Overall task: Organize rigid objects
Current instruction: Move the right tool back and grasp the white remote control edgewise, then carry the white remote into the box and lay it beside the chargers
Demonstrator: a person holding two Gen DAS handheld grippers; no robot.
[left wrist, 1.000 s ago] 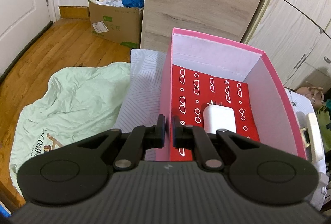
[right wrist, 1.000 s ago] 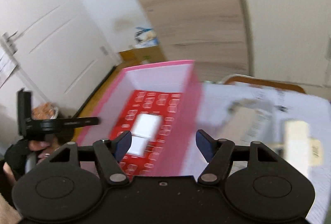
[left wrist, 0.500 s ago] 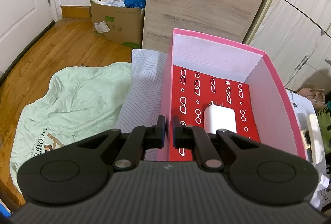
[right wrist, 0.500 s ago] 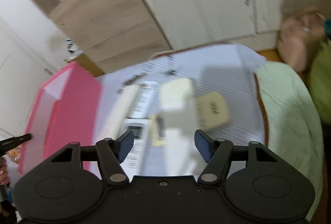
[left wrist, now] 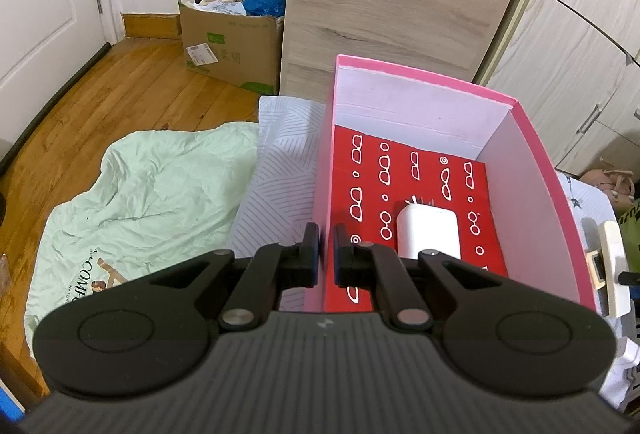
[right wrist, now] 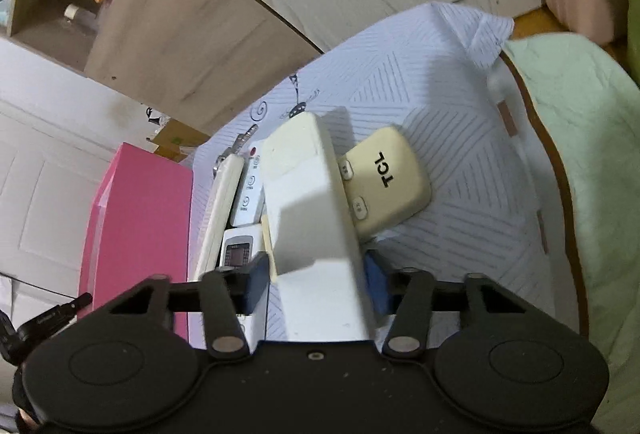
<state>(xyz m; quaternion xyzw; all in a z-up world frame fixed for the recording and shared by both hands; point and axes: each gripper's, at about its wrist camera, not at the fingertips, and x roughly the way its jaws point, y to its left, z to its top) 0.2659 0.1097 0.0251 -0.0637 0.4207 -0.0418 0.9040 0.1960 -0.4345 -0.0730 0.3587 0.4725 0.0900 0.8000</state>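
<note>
We work over a bed spread with a pale striped sheet, with a mint green quilt lying off its edge. On the sheet stands the open pink cardboard box, its floor lined in red paper printed with white spectacles, and one white rounded charger block lies inside already. Our left gripper has its jaws nearly together, pinching the box's near left wall, which steadies it.

Just beside the box, outside its right wall, sits a cluster of remotes. The long cream plastic remote control lies on top, propped across a cream remote marked TCL and some white keypad remotes. Our right gripper has just been closing, and the long remote is between the pads, which look to sit against its flanks; we cannot tell whether the pinch is firm yet.

To do this well, we judge that we should squeeze squarely across the narrow sides, lift straight up so the remotes beneath stay put, then lay it lengthwise in the box beside the charger.
</note>
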